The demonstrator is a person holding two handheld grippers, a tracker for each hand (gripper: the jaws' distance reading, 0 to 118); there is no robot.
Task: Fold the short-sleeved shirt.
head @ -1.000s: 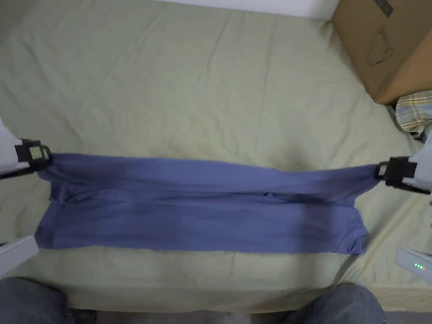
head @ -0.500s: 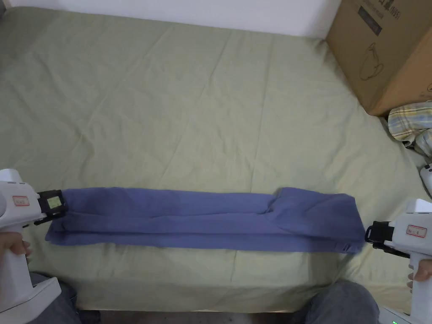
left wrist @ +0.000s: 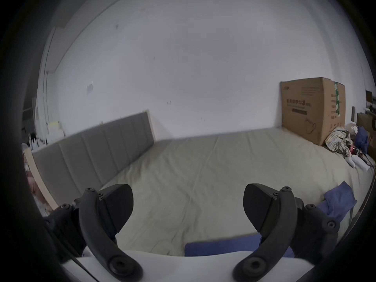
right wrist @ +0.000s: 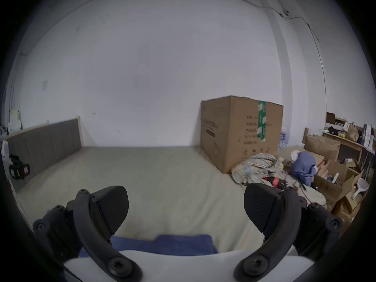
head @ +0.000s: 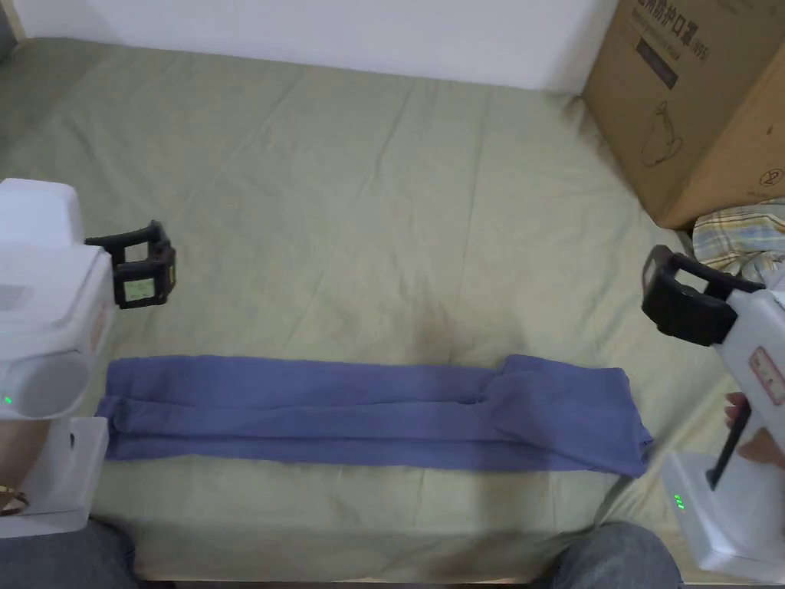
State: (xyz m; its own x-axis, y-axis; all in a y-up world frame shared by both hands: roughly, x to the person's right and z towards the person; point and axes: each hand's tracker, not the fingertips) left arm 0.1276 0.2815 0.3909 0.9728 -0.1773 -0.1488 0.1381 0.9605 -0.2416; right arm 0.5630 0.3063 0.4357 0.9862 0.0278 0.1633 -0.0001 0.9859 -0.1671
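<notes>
Green sheet covers the bed (head: 345,230), and my shirt (head: 368,414) lies on it along the near edge, folded lengthwise into a long narrow band. I hold my left gripper (head: 142,264) above the bed past the band's left end, jaws apart and empty; my right gripper (head: 678,295) hangs off the right end, jaws spread as well, touching nothing. I judge the lengthwise folds done, with the crosswise fold next: I would need to pinch both corners of one end and carry that end over the other, keeping the layers stacked. A closed cardboard box (head: 690,100) stands at the far right corner, its contents hidden; a plaid cloth (head: 740,230) lies just beside it.
</notes>
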